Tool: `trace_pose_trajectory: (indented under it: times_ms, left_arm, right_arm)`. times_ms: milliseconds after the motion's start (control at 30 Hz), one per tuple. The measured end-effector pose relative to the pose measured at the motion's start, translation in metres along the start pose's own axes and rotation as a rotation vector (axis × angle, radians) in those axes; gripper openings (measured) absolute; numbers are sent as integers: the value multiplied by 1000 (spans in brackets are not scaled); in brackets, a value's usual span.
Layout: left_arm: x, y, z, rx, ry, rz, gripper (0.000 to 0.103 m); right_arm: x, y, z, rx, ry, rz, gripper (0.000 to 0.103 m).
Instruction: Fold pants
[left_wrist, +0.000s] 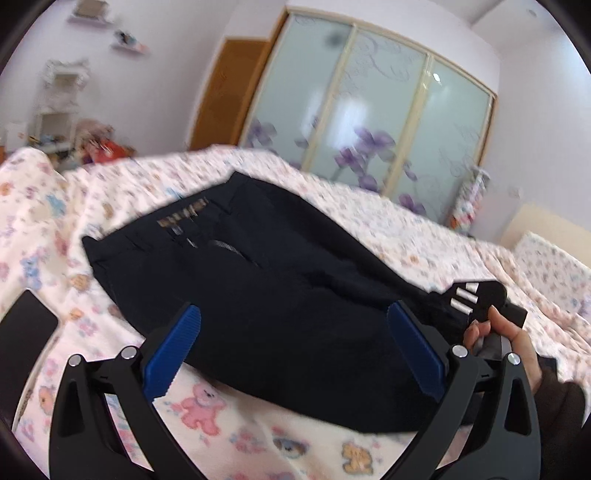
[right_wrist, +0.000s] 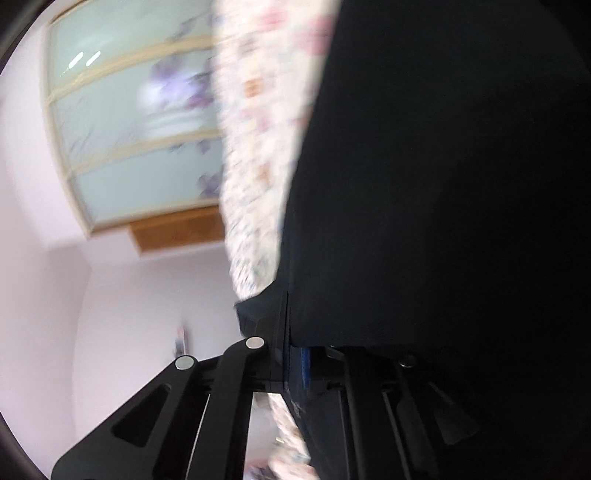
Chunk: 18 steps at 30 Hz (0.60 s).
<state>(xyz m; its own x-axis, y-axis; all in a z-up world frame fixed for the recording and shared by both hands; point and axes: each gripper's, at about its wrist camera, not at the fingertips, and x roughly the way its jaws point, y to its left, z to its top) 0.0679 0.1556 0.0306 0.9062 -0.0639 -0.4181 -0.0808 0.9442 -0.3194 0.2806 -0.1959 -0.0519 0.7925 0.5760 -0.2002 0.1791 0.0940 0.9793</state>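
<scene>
Dark navy pants (left_wrist: 258, 288) lie on a bed with a pink bear-print sheet (left_wrist: 207, 406), waistband toward the far left. My left gripper (left_wrist: 295, 332) is open just above the pants' near edge, blue pads (left_wrist: 173, 354) spread wide and empty. My right gripper (left_wrist: 480, 306) shows at the pants' right side, held by a hand. In the right wrist view it (right_wrist: 291, 365) is rolled sideways and shut on the pants' dark cloth (right_wrist: 443, 184), which fills most of the view.
A black phone-like slab (left_wrist: 26, 325) lies on the sheet at the left. A frosted sliding wardrobe (left_wrist: 369, 118) with purple flowers stands behind the bed. A cluttered white shelf (left_wrist: 59, 110) is at the far left. A pillow (left_wrist: 550, 258) lies at the right.
</scene>
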Motion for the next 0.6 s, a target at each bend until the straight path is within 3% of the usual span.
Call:
trace_pose_trajectory:
  times_ms: [167,333,400,533,600]
  left_arm:
    - [15,24,7,-156,84,-88,101]
    - [57,39,49,-259,114,-52,101]
    - [88,41,76,-312,164,-75,101]
    - [153,19,128,-283,272,-100,101]
    - [186,4,152,-210,295,-45,101]
  right_arm:
    - [-33,12,-32,-271,47,38,4]
    - [-40,4,-41,-363,50,37,4]
    - [-33,1,-42,-397,58,15,4]
    - [-34,3,-43,-407,92,7,4]
    - [-38,6,-45,-403,109,1,4]
